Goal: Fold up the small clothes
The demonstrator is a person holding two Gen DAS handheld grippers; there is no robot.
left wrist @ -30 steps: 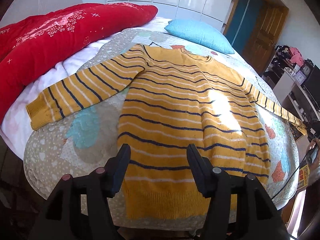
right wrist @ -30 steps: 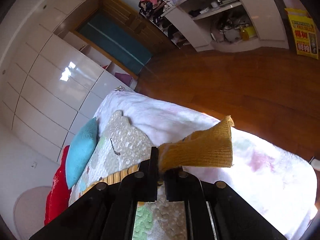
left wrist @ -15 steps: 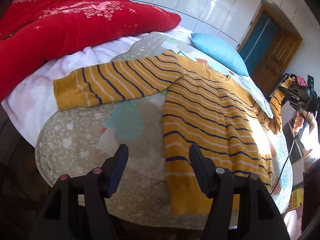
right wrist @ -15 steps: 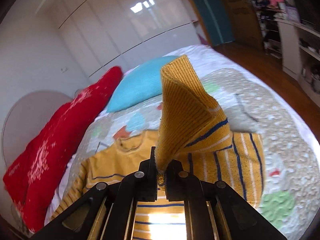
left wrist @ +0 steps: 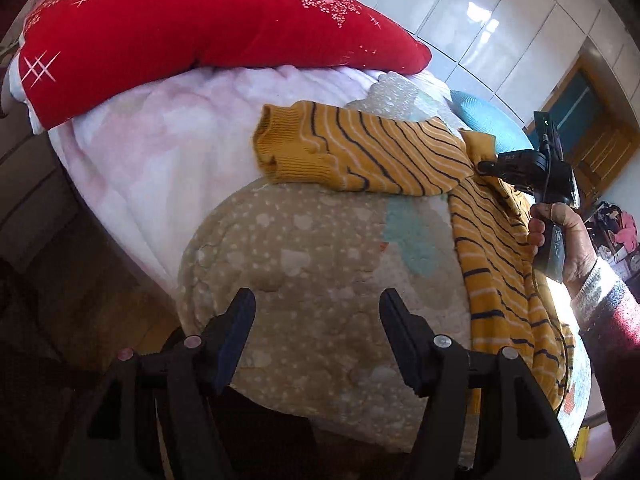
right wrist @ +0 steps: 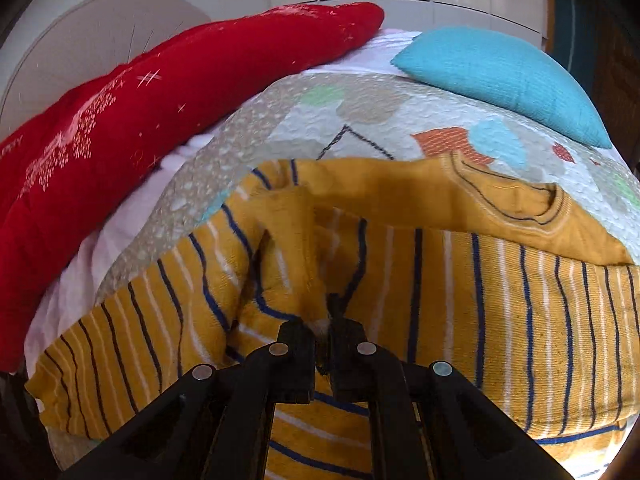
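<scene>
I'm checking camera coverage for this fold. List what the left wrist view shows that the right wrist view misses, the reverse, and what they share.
Only the left wrist view: the open left gripper, the person's right hand, and the outstretched sleeve's cuff. Only the right wrist view: the sweater's neckline. Shared: the yellow striped sweater, the right gripper shut on a sleeve, the red quilt and the blue pillow.

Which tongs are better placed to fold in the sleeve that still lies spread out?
Left. The left tongs are open, empty and face the spread sleeve. The right tongs are shut on the other sleeve.
</scene>
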